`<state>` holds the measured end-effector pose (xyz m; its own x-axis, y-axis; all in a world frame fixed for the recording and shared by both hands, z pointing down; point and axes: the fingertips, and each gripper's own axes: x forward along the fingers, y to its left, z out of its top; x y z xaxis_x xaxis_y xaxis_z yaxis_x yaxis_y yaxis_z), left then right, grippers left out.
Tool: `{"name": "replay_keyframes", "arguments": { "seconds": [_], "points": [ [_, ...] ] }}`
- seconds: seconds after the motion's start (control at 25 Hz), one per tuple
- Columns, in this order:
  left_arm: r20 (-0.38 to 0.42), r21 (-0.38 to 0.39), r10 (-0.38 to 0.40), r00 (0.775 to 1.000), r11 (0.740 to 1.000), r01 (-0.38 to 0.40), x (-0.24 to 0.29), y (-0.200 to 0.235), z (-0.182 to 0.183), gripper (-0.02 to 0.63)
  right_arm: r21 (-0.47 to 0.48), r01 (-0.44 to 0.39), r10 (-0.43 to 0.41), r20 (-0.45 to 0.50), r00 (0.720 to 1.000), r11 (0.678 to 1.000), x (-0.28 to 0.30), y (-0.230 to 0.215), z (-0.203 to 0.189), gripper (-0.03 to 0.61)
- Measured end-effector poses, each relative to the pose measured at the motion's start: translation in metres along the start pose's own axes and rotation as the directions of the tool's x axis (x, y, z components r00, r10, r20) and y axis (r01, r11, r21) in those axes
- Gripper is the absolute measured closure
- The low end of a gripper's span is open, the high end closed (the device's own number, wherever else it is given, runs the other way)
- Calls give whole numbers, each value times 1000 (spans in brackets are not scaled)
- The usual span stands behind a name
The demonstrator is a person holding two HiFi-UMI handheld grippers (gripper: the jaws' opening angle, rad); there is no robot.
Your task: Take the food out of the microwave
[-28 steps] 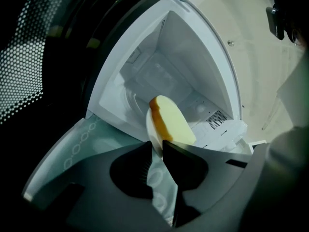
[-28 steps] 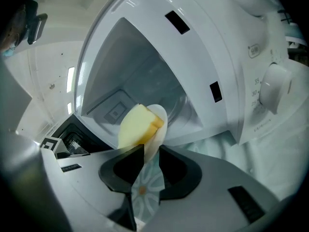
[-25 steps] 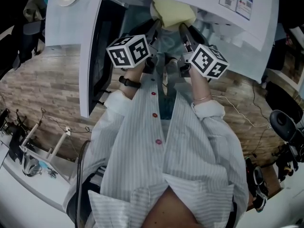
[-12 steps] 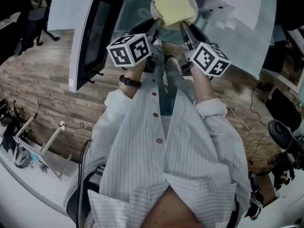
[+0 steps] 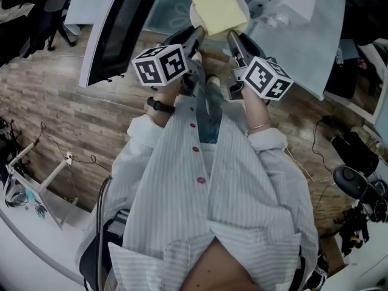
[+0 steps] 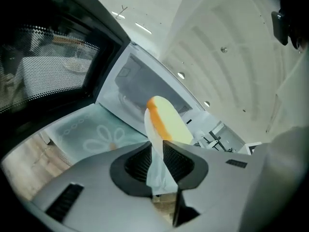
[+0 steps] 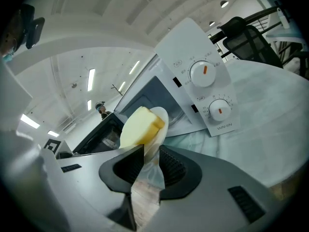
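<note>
A white plate [image 5: 200,18] bearing a pale yellow slab of food [image 5: 219,6] hangs in front of the open white microwave [image 7: 203,91], outside its cavity [image 6: 140,88]. My left gripper [image 5: 197,39] is shut on the plate's left rim [image 6: 155,151], and my right gripper [image 5: 233,39] is shut on the right rim [image 7: 155,146]. In the left gripper view the food [image 6: 169,122] shows orange along one edge. In the right gripper view the food [image 7: 137,127] rises above the jaws. The microwave door [image 5: 112,32] stands swung open at the left.
The microwave sits on a table under a pale green flowered cloth [image 6: 91,134]. Below it lies a wooden floor [image 5: 73,114] with cables. A dark office chair [image 7: 246,37] stands far right, and a person [image 7: 102,111] stands in the background.
Both grippers have drawn the plate back out of the microwave's cavity and lifted it. The microwave and its door have slid toward the top of the head view.
</note>
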<state>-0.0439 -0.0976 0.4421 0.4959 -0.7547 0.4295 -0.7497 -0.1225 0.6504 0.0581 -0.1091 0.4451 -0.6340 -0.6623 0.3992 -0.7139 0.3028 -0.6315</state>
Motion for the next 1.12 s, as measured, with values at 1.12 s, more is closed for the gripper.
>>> {"name": "replay_keyframes", "arguments": {
  "seconds": [1.12],
  "points": [
    [14,44,-142,990,989,141,-73,-79,20,534,-86,-98,109,138,984,991,-92,78,37,474]
  ]
}}
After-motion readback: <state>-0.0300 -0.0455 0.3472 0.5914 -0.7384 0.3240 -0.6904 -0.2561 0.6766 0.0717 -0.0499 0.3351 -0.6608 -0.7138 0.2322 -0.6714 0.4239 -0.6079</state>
